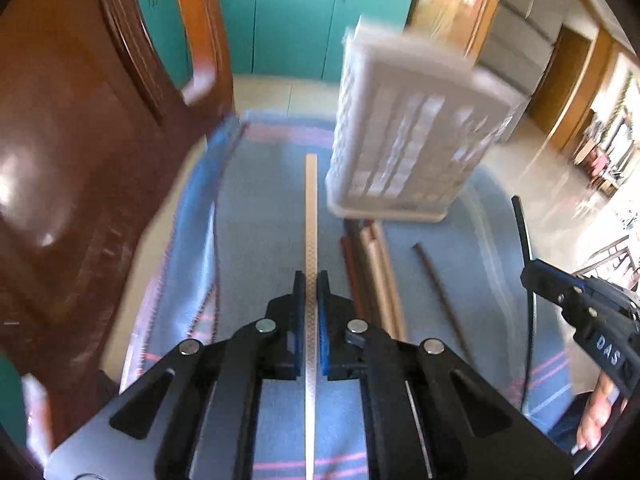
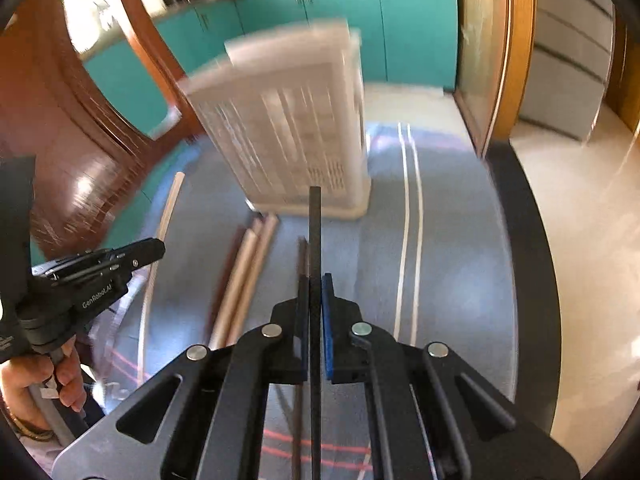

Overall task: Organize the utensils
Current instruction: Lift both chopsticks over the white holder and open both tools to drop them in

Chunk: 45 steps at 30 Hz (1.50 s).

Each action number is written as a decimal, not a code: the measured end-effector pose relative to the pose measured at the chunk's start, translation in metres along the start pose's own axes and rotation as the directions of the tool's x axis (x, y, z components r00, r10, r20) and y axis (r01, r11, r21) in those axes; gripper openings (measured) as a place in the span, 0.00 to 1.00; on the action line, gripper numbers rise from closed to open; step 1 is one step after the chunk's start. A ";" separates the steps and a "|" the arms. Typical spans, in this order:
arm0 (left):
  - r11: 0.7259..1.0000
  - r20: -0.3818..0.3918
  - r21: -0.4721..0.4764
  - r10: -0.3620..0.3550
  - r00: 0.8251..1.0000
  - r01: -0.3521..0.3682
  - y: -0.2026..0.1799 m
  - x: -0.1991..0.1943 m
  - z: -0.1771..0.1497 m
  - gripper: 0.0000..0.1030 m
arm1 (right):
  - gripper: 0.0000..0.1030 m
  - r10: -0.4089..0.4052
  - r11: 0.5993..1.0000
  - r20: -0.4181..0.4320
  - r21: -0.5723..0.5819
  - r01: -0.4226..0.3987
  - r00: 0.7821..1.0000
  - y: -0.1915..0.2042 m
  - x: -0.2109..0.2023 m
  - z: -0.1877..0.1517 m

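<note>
We hold one chopstick in each gripper, and the next job is to get them into the white slotted holder (image 1: 412,136).

On the left, our left gripper (image 1: 311,320) is clamped on a pale chopstick (image 1: 311,208). The stick runs straight out past the gripper and points toward the left side of the holder. We should keep the squeeze firm so the thin stick does not slip or twist.

In the middle, more chopsticks (image 1: 374,276) lie side by side on the blue cloth (image 1: 260,208) that covers the counter, just in front of the holder. A thin brown one (image 1: 440,292) lies apart from them, a little to the right. We leave these for later.

On the right, our right gripper (image 2: 315,320) is clamped on a black chopstick (image 2: 315,232). Its tip points at the lower part of the holder.

The holder stands upright on the cloth. We think both sticks need to go up above its open top, then tip down and drop in. The pictures are blurry, so we should go slowly and not bump the holder over.
</note>
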<state>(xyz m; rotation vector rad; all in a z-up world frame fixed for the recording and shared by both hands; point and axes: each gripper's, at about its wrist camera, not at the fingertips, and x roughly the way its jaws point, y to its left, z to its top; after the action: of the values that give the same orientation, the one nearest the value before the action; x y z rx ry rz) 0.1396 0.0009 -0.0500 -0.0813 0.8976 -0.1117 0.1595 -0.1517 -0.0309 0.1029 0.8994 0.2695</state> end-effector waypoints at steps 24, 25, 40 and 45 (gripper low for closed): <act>0.957 0.576 -0.169 -0.098 0.812 0.235 0.032 -0.110 0.155 0.06 | 0.06 0.001 0.994 0.635 0.085 -0.072 0.773 -0.013 -0.126 0.144; 0.953 0.563 -0.184 -0.099 0.820 0.241 0.032 -0.095 0.157 0.06 | 0.06 -0.008 0.994 0.624 0.092 -0.064 0.781 -0.017 -0.112 0.143; 0.979 0.435 -0.118 -0.102 0.895 0.169 0.004 -0.012 0.151 0.12 | 0.20 -0.017 0.998 0.459 0.061 -0.012 0.889 -0.036 -0.038 0.104; 0.986 0.476 -0.030 -0.131 0.870 0.165 0.001 -0.037 0.122 0.12 | 0.36 0.033 0.998 0.498 0.034 -0.058 0.867 -0.046 -0.070 0.074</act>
<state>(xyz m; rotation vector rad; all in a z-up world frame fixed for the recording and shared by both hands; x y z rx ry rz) 0.2122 0.0092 0.0545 -0.2341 0.4026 -0.1950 0.1845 -0.2136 0.0585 0.2278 0.3866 0.2492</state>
